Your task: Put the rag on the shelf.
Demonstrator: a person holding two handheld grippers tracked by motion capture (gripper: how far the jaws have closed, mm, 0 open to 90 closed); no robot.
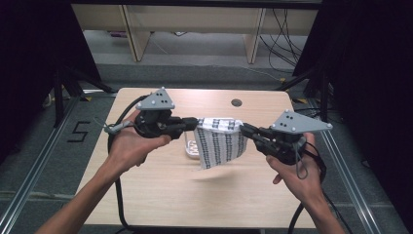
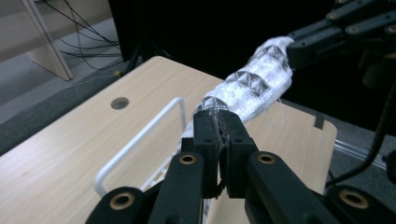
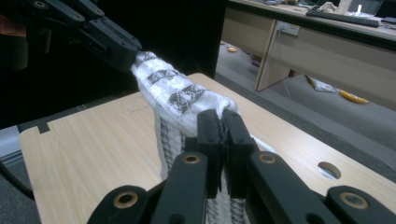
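The step in hand appears to be the lift-and-spread of a cloth held by two corners, ahead of folding or laying it out.

Left claw (image 1: 191, 123): seen left of centre in the high view, pointing toward the middle of the frame. Its jaws are closed tight on the upper left corner of the patterned cloth (image 1: 221, 142). In the left gripper view the two black jaws meet at lower centre with white fabric pinched between them, and the cloth runs away as a bunched band toward the upper right, where the other claw takes it.

Cloth: white with dark patterned stripes, at the centre of the high view. Its top edge is stretched between the two claws; the rest hangs down freely above the worktop (image 1: 160, 195). Its lower left corner appears clear of the surface.

White wire rack (image 1: 190, 148): on the worktop just behind and below the hanging cloth, partly hidden by it. In the left gripper view its white frame stands left of the jaws.

Right claw (image 1: 246, 129): right of centre in the high view, pointing back toward the middle. Its jaws are likewise clamped on the upper right corner of the cloth. The right gripper view shows fabric gripped between the jaws at lower centre.

Next move, as a judgement: both grips must be kept firm and level, and the hands drawn evenly apart to take out the bunching along the top edge. The hanging part should be kept clear of the rack, since it could snag there.
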